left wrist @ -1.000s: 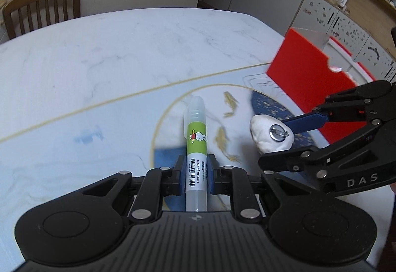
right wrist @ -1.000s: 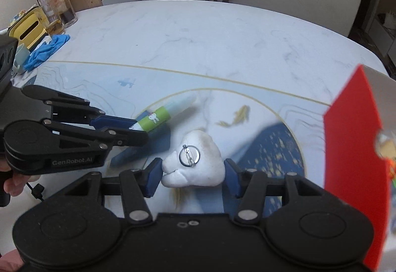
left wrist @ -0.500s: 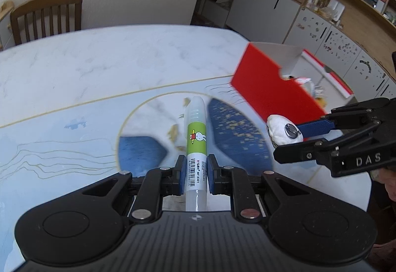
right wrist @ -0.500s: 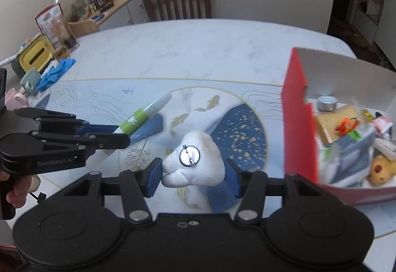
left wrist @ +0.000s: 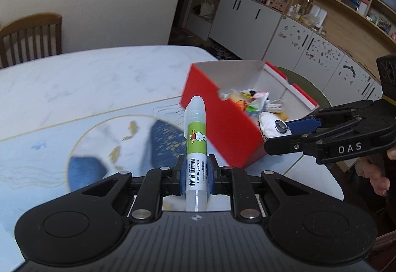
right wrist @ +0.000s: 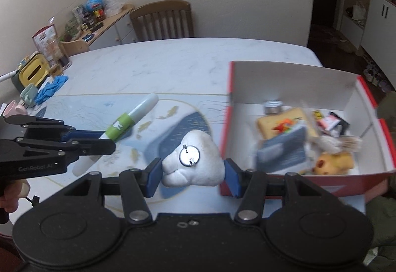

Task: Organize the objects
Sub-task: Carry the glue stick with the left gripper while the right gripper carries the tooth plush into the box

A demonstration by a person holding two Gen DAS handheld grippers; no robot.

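Note:
My left gripper [left wrist: 195, 173] is shut on a white glue pen with a green label [left wrist: 196, 138], which points forward above the table toward the red box [left wrist: 220, 121]. My right gripper [right wrist: 193, 170] is shut on a white plush brooch with a round metal pin back [right wrist: 193, 160]. It hangs just left of the open red box [right wrist: 297, 78], level with its near left corner. The right gripper [left wrist: 292, 133] with the brooch [left wrist: 269, 123] shows over the box's near edge in the left wrist view. The left gripper [right wrist: 99, 139] and pen [right wrist: 123, 124] appear at the left in the right wrist view.
The box holds several small things: a metal lid [right wrist: 273, 106], a toast-shaped piece [right wrist: 282, 123], a grey pouch [right wrist: 282, 150]. A blue patterned mat [right wrist: 173, 128] covers the white marble table [right wrist: 153, 66]. Cups, blue gloves [right wrist: 50, 88] and a yellow container stand far left. A chair [right wrist: 162, 20] is behind.
Both grippers have risen and moved right toward the red box, carrying the pen and the brooch. The box's inside has come into view. Neither grip has changed.

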